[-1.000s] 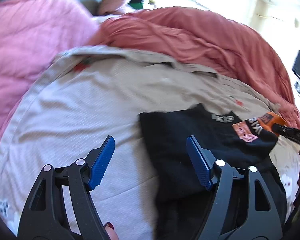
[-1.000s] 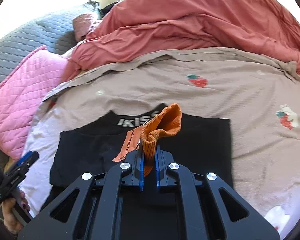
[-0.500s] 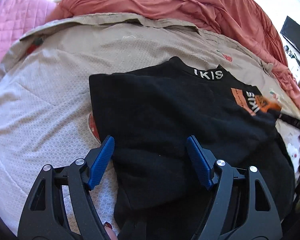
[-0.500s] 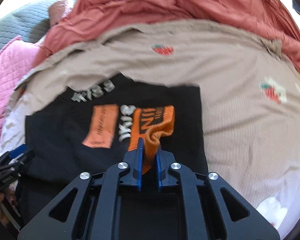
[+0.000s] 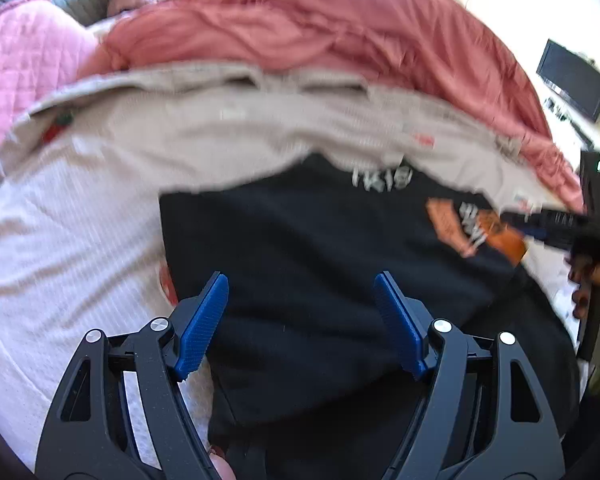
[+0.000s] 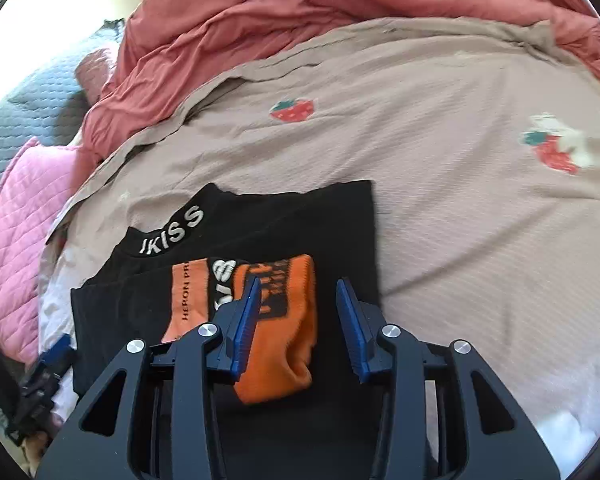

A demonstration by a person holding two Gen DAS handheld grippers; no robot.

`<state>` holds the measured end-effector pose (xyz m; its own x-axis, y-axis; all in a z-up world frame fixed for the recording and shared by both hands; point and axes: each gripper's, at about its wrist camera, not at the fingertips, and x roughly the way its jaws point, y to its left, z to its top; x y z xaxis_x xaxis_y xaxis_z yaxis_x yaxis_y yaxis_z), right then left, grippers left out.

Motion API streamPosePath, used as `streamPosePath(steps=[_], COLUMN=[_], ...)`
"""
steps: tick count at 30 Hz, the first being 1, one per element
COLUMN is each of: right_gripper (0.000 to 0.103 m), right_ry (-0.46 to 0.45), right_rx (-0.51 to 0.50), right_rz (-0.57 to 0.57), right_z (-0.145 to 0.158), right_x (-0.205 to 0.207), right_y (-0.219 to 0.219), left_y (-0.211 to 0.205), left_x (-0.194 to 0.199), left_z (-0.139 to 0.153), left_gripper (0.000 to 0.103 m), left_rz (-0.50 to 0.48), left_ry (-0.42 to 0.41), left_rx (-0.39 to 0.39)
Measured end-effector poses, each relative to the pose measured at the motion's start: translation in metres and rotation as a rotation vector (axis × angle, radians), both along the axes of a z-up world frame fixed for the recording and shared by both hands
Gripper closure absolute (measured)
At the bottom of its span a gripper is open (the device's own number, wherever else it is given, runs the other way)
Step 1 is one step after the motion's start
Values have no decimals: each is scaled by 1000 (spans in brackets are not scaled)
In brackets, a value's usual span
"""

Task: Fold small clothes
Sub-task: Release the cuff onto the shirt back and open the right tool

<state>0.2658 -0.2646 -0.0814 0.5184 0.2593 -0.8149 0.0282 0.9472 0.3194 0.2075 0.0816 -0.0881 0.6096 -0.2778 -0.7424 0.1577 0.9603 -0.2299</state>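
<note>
Both claws hang over a black top (image 6: pixel 284 216) laid flat on a beige strawberry-print sheet (image 6: pixel 460 208) as a person folds small clothes on a bed: the left gripper (image 5: pixel 302 320), seen from its own wrist camera, points down at the garment's left half with its blue pads (image 5: pixel 202 322) spread wide and nothing between them, one pad above the sheet just off the top's left edge, the other above the black cloth; further right in that blurred view the white lettering on the collar (image 5: pixel 382 178) shows, and beyond it the top's orange cuff (image 5: pixel 504 236) with the right gripper (image 5: pixel 536 226) at it, a hand (image 5: pixel 596 292) behind; in the right wrist view the right gripper (image 6: pixel 298 322) has just been opening, its jaws now parted, with the folded-over sleeve's orange cuff (image 6: pixel 284 340) lying between them on the black body of the top, the left pad (image 6: pixel 246 326) against the cuff's edge and the right pad clear of it, so the cuff is no longer pinched; an orange label (image 6: pixel 186 300) sits just left of the cuff, below the collar; a pink quilted pillow (image 6: pixel 16 224) lies at the far left, a rumpled salmon-red duvet (image 6: pixel 300 4) across the head of the sheet, and a dark screen (image 5: pixel 572 80) stands at the far right of the left view
</note>
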Motion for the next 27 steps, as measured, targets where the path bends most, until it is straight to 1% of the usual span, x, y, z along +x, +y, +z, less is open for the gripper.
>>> streamPosePath(steps=[2, 3, 4, 5, 6, 8, 11, 13, 14, 17, 18, 20, 21, 23, 24, 25, 27], right_gripper=[65, 66, 78, 91, 96, 97, 100, 100, 100, 100, 100, 97, 93, 67, 65, 65, 65], right_ry=[25, 38, 47, 51, 40, -14, -90, -102, -91, -53, -41, -31, -49, -80, -106, -126, -168], right_rx=[-20, -19, -15, -37, -75, -119, -157, -177, -189, -265, -270, -219, -201, -166, -151, -139, -144], right_rz=[24, 38, 53, 72, 88, 106, 84, 75, 80, 106, 110, 102, 70, 7, -17, -17, 35], right_z=[-8, -12, -15, -16, -14, -4, 13, 15, 12, -3, -8, -12, -9, -1, 4, 8, 16], right_x=[7, 9, 11, 11, 9, 2, -6, -5, -2, 1, 1, -1, -4, -13, -20, -25, -37], right_y=[4, 7, 9, 13, 17, 19, 12, 9, 9, 16, 18, 16, 11, 1, -2, -3, 8], left_y=[-1, -2, -3, -5, -5, -5, -3, -4, -5, -6, -6, -6, -6, -5, -3, -2, -3], left_x=[3, 2, 2, 2, 1, 1, 0, 0, 0, 1, 1, 0, 0, -1, -2, -3, -5], left_z=[-9, -12, -13, -13, -12, -13, -12, -13, -12, -12, -12, -11, -9, -2, 4, 8, 15], left_gripper=[35, 35, 35, 35, 35, 35, 35, 35, 35, 35, 35, 35, 35, 35, 35, 35, 35], left_rz=[-9, -11, -13, -16, -18, -18, -16, -18, -19, -21, -20, -17, -12, -1, 5, 9, 3], left_ry=[47, 52, 53, 52, 50, 48, 48, 46, 45, 45, 46, 43, 36, 13, -8, -21, -42], left_rx=[10, 19, 25, 37, 42, 43, 37, 44, 47, 53, 52, 53, 53, 50, 34, 23, 1])
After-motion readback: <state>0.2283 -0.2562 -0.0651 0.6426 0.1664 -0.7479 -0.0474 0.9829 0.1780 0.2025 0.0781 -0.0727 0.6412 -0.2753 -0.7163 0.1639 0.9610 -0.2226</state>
